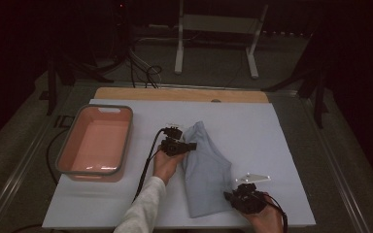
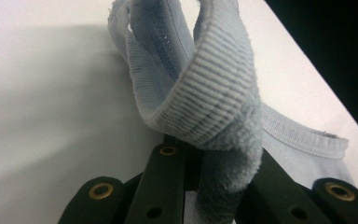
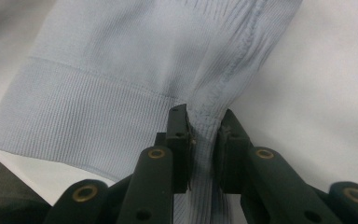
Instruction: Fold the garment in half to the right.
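A pale blue knit garment (image 1: 208, 170) lies folded lengthwise on the white table cover (image 1: 277, 145), running from the middle toward the front edge. My left gripper (image 1: 191, 145) is at its far left corner, shut on a ribbed band of the cloth (image 2: 214, 88), which bunches up and loops over the jaws; the left gripper (image 2: 214, 151) holds that corner a little off the table. My right gripper (image 1: 229, 196) is at the near right corner. In the right gripper view the right gripper (image 3: 204, 128) is pinched on the gathered hem (image 3: 214, 79), beside the ribbed waistband (image 3: 74, 121).
A pink tub with a grey rim (image 1: 127, 138) stands on the left side of the table. A wooden strip (image 1: 175, 93) runs along the table's far edge. Beyond it are cables and a white frame stand (image 1: 213, 29) on the floor.
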Motion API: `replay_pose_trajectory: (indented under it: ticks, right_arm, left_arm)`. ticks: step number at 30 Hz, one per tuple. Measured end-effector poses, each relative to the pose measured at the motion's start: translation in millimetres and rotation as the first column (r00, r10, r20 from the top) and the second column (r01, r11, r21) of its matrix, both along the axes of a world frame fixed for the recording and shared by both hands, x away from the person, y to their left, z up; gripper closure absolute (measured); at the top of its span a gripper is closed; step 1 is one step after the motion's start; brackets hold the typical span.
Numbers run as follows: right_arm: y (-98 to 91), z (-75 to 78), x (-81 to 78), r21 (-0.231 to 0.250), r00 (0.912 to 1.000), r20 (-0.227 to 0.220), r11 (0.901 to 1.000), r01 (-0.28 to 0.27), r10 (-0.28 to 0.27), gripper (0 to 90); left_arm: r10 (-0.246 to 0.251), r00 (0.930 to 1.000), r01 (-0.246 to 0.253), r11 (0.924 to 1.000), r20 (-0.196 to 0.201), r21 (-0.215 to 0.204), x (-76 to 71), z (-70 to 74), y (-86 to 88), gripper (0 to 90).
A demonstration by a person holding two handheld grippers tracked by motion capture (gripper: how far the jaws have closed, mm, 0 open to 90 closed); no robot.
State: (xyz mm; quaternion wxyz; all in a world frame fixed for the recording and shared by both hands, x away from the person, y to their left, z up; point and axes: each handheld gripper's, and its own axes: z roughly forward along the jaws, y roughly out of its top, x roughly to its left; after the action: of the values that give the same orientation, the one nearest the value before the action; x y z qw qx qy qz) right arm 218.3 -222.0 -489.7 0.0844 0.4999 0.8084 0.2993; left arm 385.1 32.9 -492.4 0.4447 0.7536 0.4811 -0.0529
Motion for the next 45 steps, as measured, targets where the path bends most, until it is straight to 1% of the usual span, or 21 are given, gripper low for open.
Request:
replay_pose_trajectory:
  ticks: [2, 4, 7, 11, 16, 20, 26, 33, 37, 45]
  right_arm:
    - [1.0, 1.9, -0.2, 0.019, 1.0, 0.0, 0.9998, -0.005, 0.005, 78.7]
    - [2.3, 3.7, -0.6, 0.032, 1.0, 0.006, 0.9995, -0.006, 0.006, 78.8]
    - [4.4, 5.3, -0.6, 0.041, 0.9999, 0.012, 0.9991, -0.011, 0.011, 78.9]
    - [6.7, 8.2, -0.1, 0.062, 0.9997, 0.019, 0.9979, -0.019, 0.018, 79.2]
    - [11.0, 14.6, 1.5, 0.103, 0.9993, 0.029, 0.9943, -0.028, 0.025, 79.5]
    - [16.6, 17.6, 4.4, 0.111, 0.9985, 0.037, 0.9929, -0.044, 0.04, 79.5]
    - [23.7, 22.5, 9.0, 0.134, 0.9974, 0.036, 0.9888, -0.066, 0.062, 79.5]
    - [32.1, 29.6, 14.9, 0.157, 0.9966, 0.036, 0.9844, -0.08, 0.075, 79.5]
    - [37.5, 33.7, 17.8, 0.165, 0.9956, 0.04, 0.9821, -0.09, 0.085, 79.5]
    - [47.8, 37.6, 22.8, 0.178, 0.9945, 0.044, 0.9788, -0.101, 0.095, 79.4]
  left_arm:
    - [0.002, 1.0, -0.002, 1.0, 0.004, -0.001, 0.4, 3.5, 2.4, 87.3]
    - [0.0, 1.0, 0.0, 1.0, 0.009, 0.006, 0.6, 7.0, 3.8, 87.3]
    - [0.0, 0.9999, 0.0, 1.0, 0.014, 0.008, 0.6, 11.9, 5.6, 87.3]
    - [0.0, 0.9999, 0.0, 1.0, 0.013, -0.001, 1.8, 17.0, 10.4, 87.3]
    - [0.007, 0.9998, -0.007, 0.9999, 0.02, 0.007, 3.3, 25.0, 16.8, 87.3]
    - [0.012, 0.9996, -0.012, 0.9999, 0.024, 0.012, 4.1, 32.9, 21.5, 87.3]
    - [0.02, 0.9996, -0.02, 0.9996, 0.021, 0.02, 5.5, 41.1, 29.7, 87.3]
    - [0.021, 0.9993, -0.022, 0.9994, 0.031, 0.025, 6.9, 51.9, 38.6, 87.3]
    - [0.024, 0.9993, -0.025, 0.9991, 0.027, 0.036, 9.2, 54.8, 43.1, 87.2]
    - [0.025, 0.9993, -0.027, 0.9988, 0.026, 0.04, 12.6, 61.5, 52.2, 87.2]
